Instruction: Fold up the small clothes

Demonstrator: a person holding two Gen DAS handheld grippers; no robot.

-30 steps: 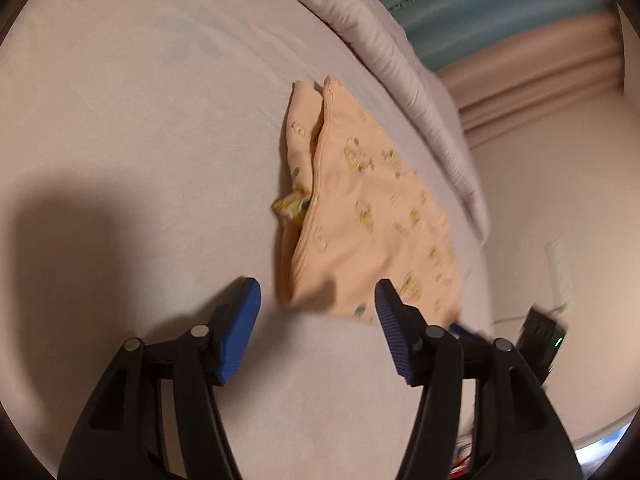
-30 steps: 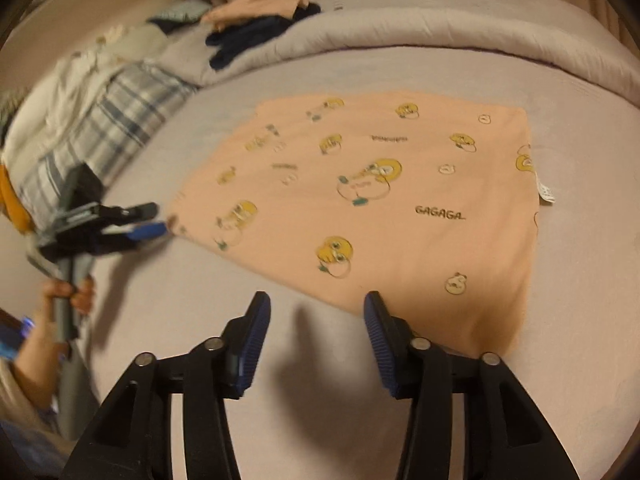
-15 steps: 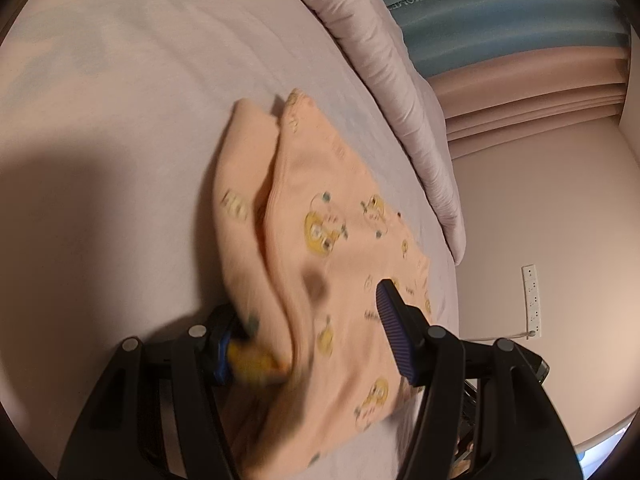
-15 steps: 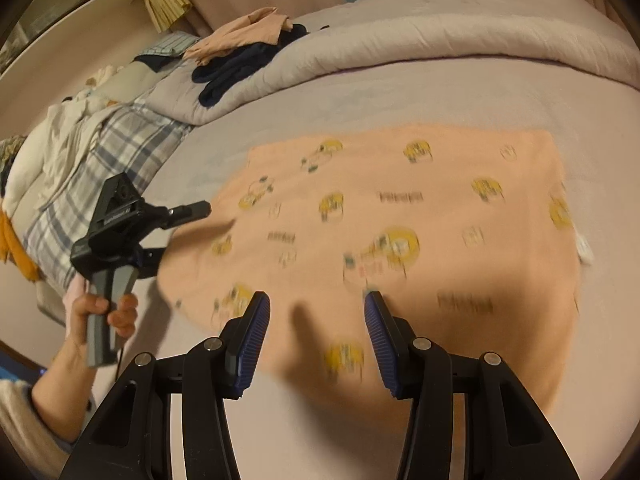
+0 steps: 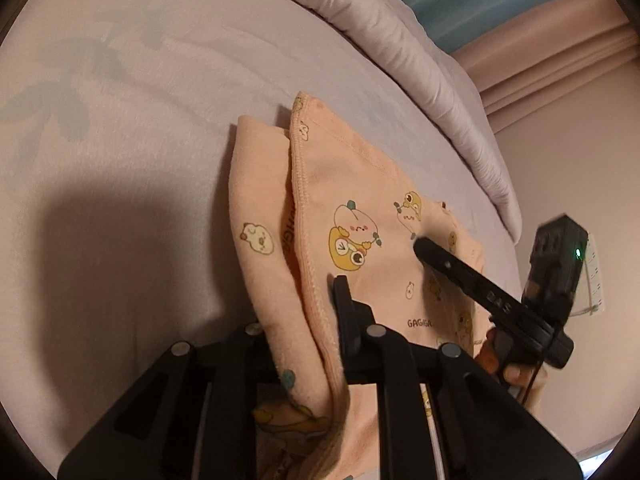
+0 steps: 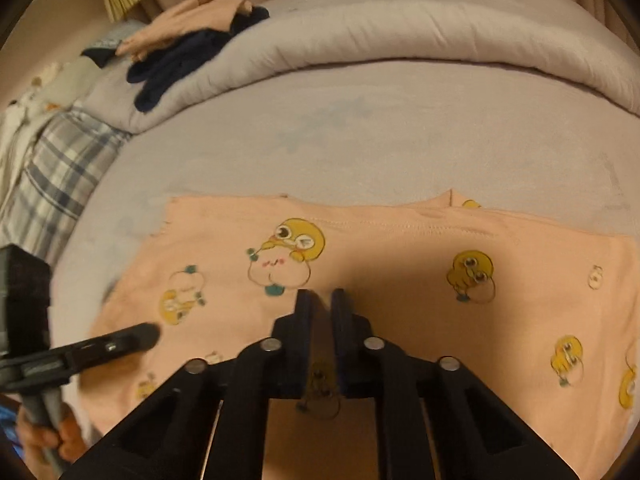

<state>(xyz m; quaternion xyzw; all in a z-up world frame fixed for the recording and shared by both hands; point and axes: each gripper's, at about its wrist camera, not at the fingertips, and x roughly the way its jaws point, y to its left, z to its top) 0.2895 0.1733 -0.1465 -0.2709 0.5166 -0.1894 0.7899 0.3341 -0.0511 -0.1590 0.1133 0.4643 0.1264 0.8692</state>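
1. One peach garment [image 6: 400, 272] lies on the bed [image 6: 360, 140], spread flat near its front edge; it is the only piece laid out there.
2. Two tools are at work. The left tool [image 5: 320, 320] has just been closing and now pinches a bunched edge of the garment between its pads. The right tool [image 6: 320, 320] has also just been closing, and its jaws stand pressed nearly together with a fold of the peach cloth caught between them.
3. Each wrist view shows the other tool too, lying over the cloth with a hand [image 5: 508, 364] on its handle.
4. The garment is soft peach knit with a stitched hem, printed with yellow cartoon chicks, pale round figures with pink cheeks, small teal accents and the word "GAGAGA".
5. In the left wrist view its near end rises in two layers, the inner face showing between them.
6. One rolled pale duvet [image 6: 420, 28] lies along the far side of the bed.
7. A heap of other clothes [image 6: 192, 32] sits at the far left, peach and dark navy pieces among them, beside one plaid cloth [image 6: 60, 168].
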